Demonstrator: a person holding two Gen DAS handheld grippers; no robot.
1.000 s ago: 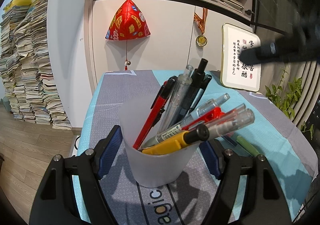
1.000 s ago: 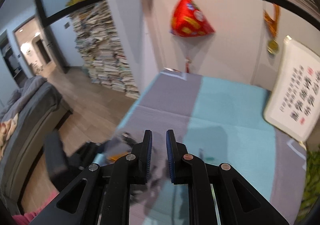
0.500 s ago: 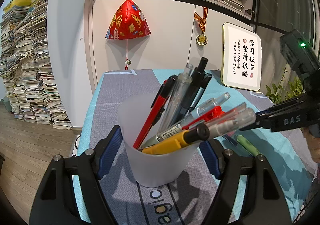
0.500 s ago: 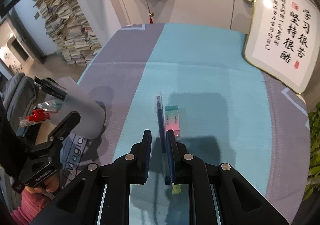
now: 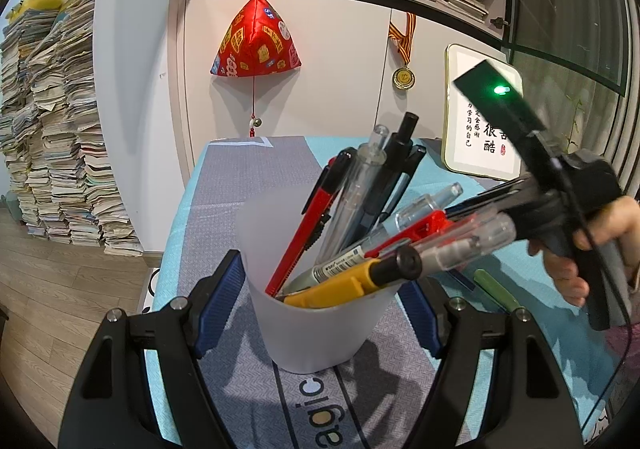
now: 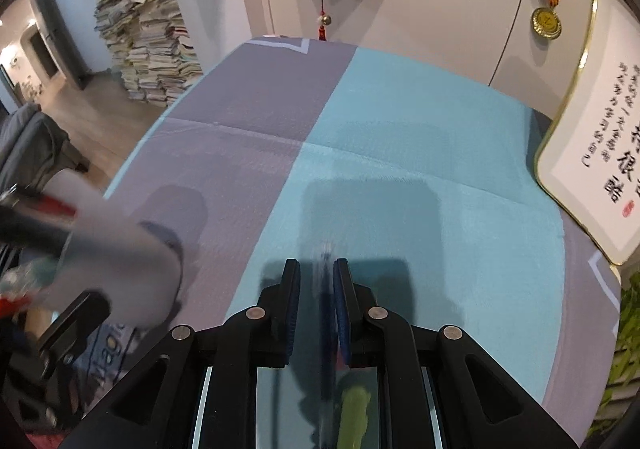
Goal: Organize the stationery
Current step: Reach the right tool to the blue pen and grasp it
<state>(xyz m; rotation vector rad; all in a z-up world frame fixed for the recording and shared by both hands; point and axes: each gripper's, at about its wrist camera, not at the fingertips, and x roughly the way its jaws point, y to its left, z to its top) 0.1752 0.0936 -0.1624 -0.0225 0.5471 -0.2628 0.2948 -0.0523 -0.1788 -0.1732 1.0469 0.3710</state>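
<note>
My left gripper (image 5: pixel 320 289) is shut on a frosted white cup (image 5: pixel 316 329) that stands on the mat and holds several pens (image 5: pixel 360 217). My right gripper (image 6: pixel 317 289) has narrow jaws around a blue pen (image 6: pixel 326 313), which is blurred between the pads; whether it is clamped is unclear. A green pen (image 6: pixel 352 413) lies on the cloth under the right gripper, and also shows in the left wrist view (image 5: pixel 496 291). The right gripper body (image 5: pixel 560 205) sits low at the right of the cup. The cup shows blurred in the right wrist view (image 6: pixel 116 261).
A framed calligraphy board (image 5: pixel 480 129) leans at the back right of the table. The table carries a teal and grey cloth (image 6: pixel 400 153). Stacks of papers (image 5: pixel 60 137) stand on the floor at left.
My right gripper came down to the table at the pens beside the cup and now has the blue pen between its pads. The eraser has gone from its view. The left gripper and cup stayed still.
</note>
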